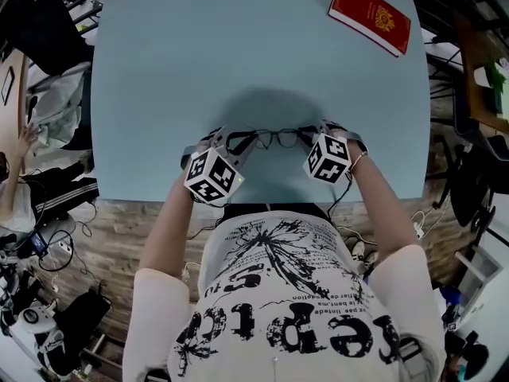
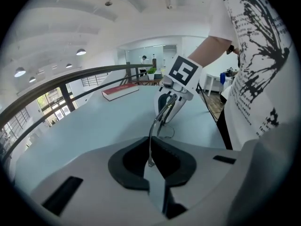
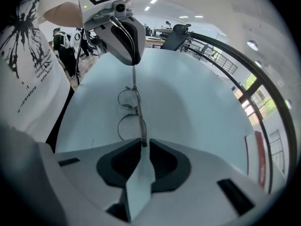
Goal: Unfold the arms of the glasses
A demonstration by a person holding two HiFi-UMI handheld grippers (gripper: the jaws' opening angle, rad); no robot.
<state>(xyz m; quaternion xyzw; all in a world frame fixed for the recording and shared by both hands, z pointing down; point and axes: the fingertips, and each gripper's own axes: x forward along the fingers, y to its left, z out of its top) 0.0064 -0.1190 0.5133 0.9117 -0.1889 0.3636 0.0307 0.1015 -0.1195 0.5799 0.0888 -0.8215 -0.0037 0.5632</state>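
Observation:
The thin metal-framed glasses (image 1: 275, 138) hang between my two grippers over the near edge of the pale blue table (image 1: 238, 54). My left gripper (image 1: 232, 143) is shut on one slim arm (image 2: 157, 124), which runs away from its jaws toward the right gripper (image 2: 173, 105). My right gripper (image 3: 142, 145) grips the other end of the front frame, just past the two round lenses (image 3: 128, 99). In the right gripper view the left gripper (image 3: 124, 36) stands beyond the lenses. The far arm's hinge is hidden behind the fingers.
A red book (image 1: 371, 16) lies at the table's far right corner. The person's torso in a printed white shirt (image 1: 286, 293) stands against the near edge. Cables, bags and furniture crowd the floor on both sides.

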